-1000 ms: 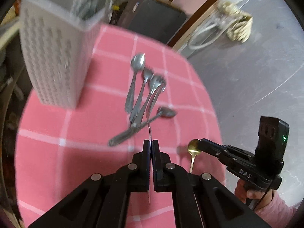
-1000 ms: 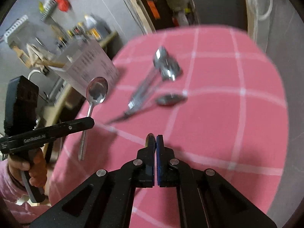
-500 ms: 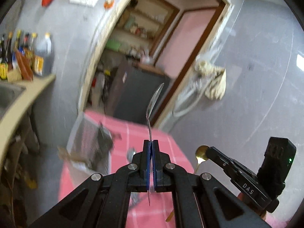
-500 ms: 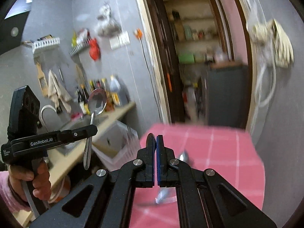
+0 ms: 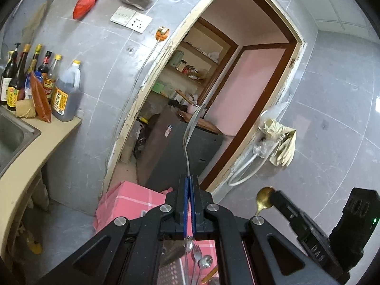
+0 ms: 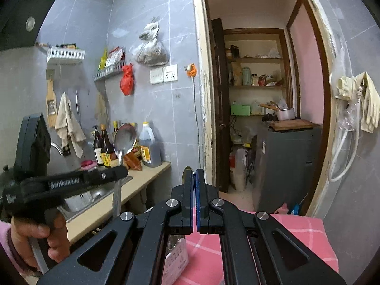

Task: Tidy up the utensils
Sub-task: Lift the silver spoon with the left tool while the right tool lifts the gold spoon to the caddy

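Note:
My left gripper (image 5: 189, 180) is shut on a silver spoon (image 5: 192, 123), bowl up, held upright high above the pink checked table (image 5: 133, 198). It also shows in the right wrist view (image 6: 124, 140), gripped by the left gripper (image 6: 120, 174). My right gripper (image 6: 194, 174) is shut on a gold spoon; only its tip (image 6: 186, 169) shows there, and its bowl (image 5: 263, 198) shows in the left wrist view. The utensil holder (image 5: 175, 270) with several utensils sits below, between my left gripper's arms.
A counter with a sink (image 5: 9, 137) and several bottles (image 5: 35, 76) is on the left. A doorway with a dark cabinet (image 6: 287, 166) is ahead. Gloves and a hose (image 6: 356, 102) hang on the right wall.
Both grippers have tilted up from the table to face the wall and doorway, each still holding its spoon. The loose utensils on the table have left view.

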Demonstrator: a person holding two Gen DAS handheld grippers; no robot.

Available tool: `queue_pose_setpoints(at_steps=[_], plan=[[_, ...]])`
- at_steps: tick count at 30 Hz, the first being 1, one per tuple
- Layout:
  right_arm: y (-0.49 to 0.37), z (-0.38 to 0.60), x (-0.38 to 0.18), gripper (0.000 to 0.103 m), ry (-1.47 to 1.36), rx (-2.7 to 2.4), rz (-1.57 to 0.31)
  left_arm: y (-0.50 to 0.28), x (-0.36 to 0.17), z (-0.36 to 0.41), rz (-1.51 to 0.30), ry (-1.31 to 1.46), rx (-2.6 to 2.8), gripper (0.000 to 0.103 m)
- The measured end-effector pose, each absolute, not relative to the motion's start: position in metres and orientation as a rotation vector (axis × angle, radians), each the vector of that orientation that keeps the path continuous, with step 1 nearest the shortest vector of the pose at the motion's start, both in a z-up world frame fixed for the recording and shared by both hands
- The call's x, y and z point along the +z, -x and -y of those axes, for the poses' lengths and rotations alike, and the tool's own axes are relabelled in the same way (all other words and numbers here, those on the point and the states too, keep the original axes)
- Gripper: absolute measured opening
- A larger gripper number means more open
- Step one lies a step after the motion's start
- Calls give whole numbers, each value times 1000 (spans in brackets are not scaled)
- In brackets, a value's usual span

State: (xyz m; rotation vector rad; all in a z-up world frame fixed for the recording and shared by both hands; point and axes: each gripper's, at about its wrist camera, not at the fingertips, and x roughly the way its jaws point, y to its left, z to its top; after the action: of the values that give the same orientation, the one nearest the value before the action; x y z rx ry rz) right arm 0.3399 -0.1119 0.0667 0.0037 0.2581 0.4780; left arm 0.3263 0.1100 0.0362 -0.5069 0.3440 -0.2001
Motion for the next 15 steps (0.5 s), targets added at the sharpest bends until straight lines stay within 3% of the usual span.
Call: queue_pose_setpoints(at_steps=[15], plan=[[-357,84,16,2,53,486,-357,-329,-5,-112,-365,483,-170,3]])
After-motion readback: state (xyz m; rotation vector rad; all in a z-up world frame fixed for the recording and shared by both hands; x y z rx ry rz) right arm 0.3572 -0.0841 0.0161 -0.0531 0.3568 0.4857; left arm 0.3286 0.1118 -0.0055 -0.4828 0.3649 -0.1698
